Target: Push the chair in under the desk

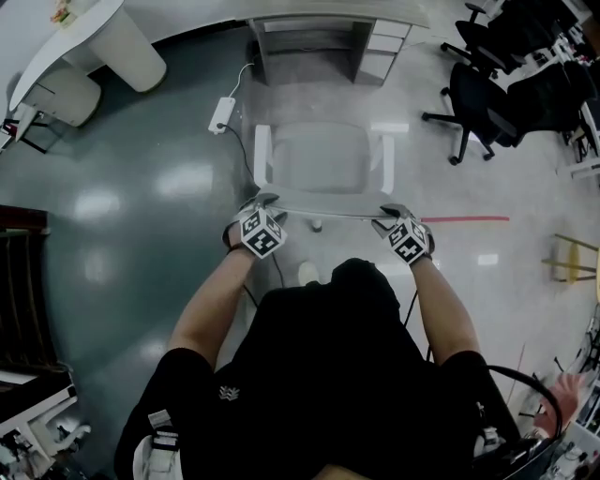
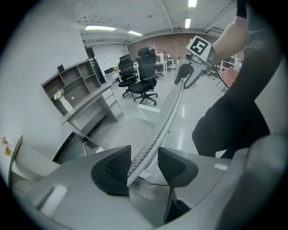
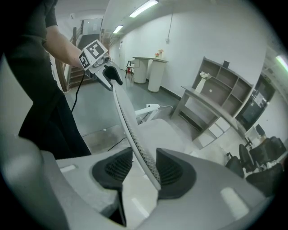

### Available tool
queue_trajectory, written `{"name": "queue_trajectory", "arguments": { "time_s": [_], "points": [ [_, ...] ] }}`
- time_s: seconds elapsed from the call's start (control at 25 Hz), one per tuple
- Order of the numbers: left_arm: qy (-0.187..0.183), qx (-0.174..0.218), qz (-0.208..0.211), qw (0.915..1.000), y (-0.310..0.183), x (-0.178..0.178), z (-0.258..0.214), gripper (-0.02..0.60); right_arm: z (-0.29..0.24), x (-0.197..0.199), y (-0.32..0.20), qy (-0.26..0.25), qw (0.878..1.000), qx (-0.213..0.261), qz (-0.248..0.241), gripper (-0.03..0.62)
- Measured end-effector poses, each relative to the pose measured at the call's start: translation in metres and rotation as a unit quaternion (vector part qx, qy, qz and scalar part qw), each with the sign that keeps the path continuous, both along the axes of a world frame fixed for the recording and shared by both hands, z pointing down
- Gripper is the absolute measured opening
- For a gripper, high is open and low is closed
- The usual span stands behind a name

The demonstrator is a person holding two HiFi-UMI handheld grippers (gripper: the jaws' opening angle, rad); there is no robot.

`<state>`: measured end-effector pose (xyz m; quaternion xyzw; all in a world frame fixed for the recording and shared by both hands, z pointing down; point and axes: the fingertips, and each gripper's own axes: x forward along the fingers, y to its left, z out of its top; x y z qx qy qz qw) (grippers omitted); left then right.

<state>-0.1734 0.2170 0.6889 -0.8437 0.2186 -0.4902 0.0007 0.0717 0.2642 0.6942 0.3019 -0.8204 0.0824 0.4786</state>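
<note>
- Glossy floor point(image 1: 141, 187) fills the room, grey-green on one side and pale on the other, with black office chairs point(image 1: 478, 94) standing well apart at the right.
- At the top of the head view stands the bench point(image 1: 323, 11), its open kneehole facing the person.
- Between person and bench stands the white chair point(image 1: 323, 155). Its seat is near the opening but not yet under it, and it looks roughly lined up with the gap.
- Its backrest point(image 1: 328, 208) runs crosswise, left to right, so the push should go straight ahead, square to that long edge.
- Left gripper point(image 1: 267, 211) sits at the backrest's left end. Its jaws stand apart astride the mesh rim, which lies against one pad with a slit before the other.
- Right gripper point(image 1: 394, 217) mirrors it at the right end, also apart, with the rim leaning on one pad.
- Neither hand is nearer, so even pressure from both should keep the chair from swinging.
- A power strip point(image 1: 222, 112) and its cable lie on the floor just left of the chair's path.
</note>
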Motion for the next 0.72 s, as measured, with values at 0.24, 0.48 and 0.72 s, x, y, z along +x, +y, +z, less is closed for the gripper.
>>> {"name": "queue_trajectory", "arguments": {
  "time_s": [0.24,0.48,0.72],
  "points": [
    [0.002,-0.008,0.002,1.0000,-0.040,0.016,0.000,0.195,0.000,0.016,-0.041,0.006,1.000,-0.005,0.000,0.169],
    [-0.001,-0.012,-0.008,0.9999,-0.079,0.030,0.001,0.195,0.002,0.031,-0.081,-0.004,1.000,-0.007,-0.016,0.169],
    [-0.007,-0.024,-0.022,0.9995,-0.124,0.045,0.001,0.195,0.002,0.047,-0.131,-0.012,0.999,-0.012,-0.035,0.170]
  ]
}}
